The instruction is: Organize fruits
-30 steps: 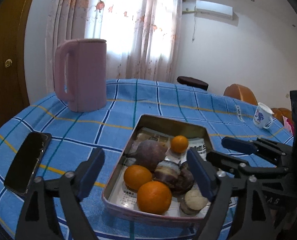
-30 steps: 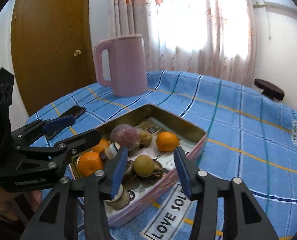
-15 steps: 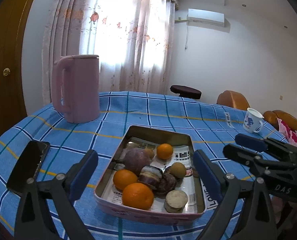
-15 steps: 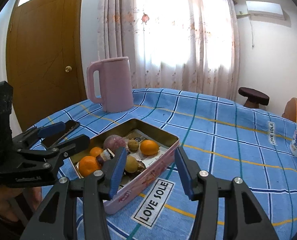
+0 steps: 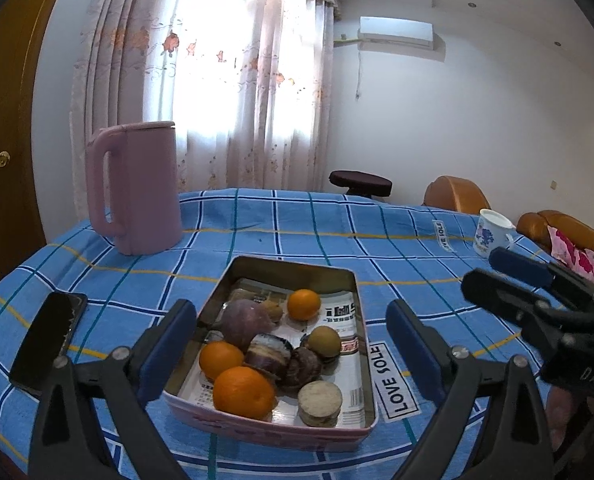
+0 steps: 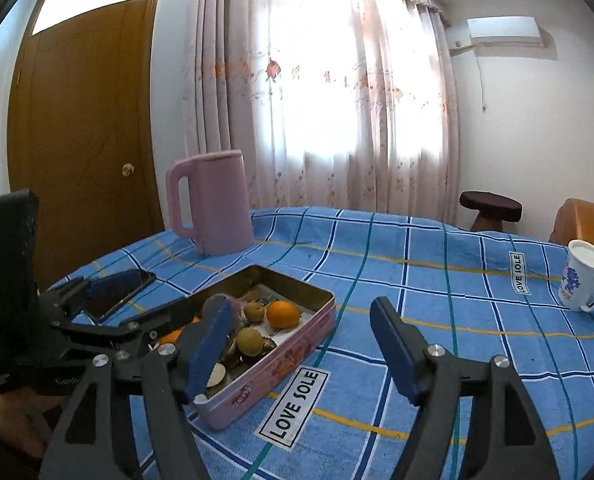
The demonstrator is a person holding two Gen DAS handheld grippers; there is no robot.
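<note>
Left tongs [image 5: 291,346]: spread wide, clamped on nothing, hanging just over the near end of the tin; a second ago they sat closer in and lower.
Right tongs [image 6: 297,346]: jaws opening, nothing between them, only cloth beneath; a second ago they were narrower and right over the tin's near corner.
Tin [image 5: 363,344]: pink, rectangular, lined with newspaper, near the worktop's front edge, its place on the cloth unchanged.
Fruits: all inside the tin: big orange [image 5: 244,392] nearest, another orange [image 5: 221,360] behind it, a small orange [image 5: 304,304] at the far end, with a purple round fruit [image 5: 245,322] and brownish ones between.
Open room: bare cloth to the right of the tin, as far as the white floral mug [image 6: 583,280] by the right edge.
Left side: black phone [image 5: 49,340] flat near the edge.
Worktop [image 5: 337,232]: blue checked cloth with "LOVE SOLE" labels; pink jug [image 5: 137,184] upright farther back.
Room: curtained bright window, wooden door, wall air conditioner.
</note>
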